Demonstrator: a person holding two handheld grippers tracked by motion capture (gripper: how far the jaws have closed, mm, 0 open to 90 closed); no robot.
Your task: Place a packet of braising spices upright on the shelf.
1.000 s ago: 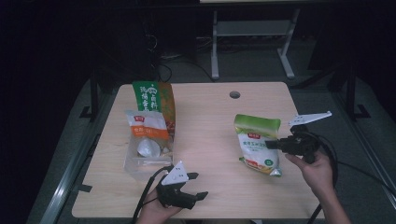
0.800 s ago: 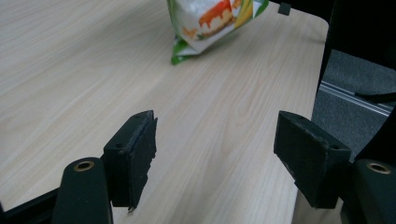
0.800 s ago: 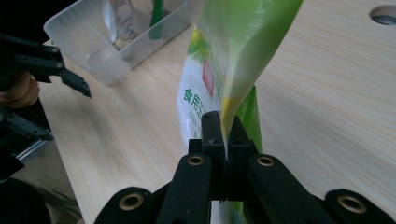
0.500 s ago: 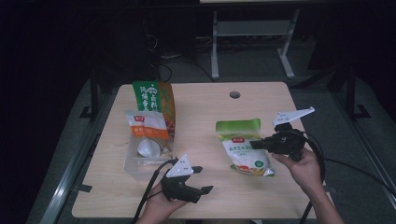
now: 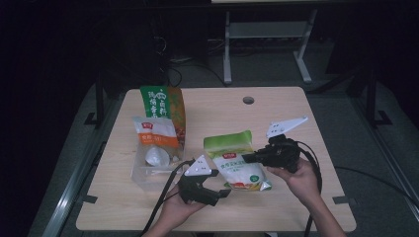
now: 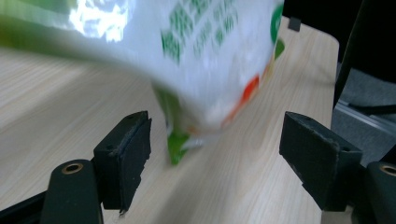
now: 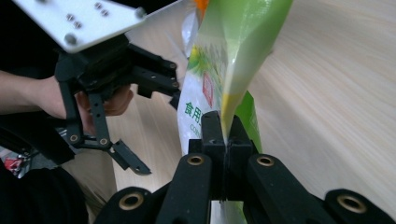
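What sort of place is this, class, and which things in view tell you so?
Probably a lab or workshop set up for recording: a plain wooden table with a cable hole, a dark room, a metal stand behind, and cabled hand-held grippers.

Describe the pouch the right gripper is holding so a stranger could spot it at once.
On the wooden table, look right of the middle, toward the near edge, between the two hands. There the white pouch with the green top is pinched at its edge by the shut right gripper. Unlike the orange-labelled bag and the tall green and orange bag at the left, it has green print and a red mark.
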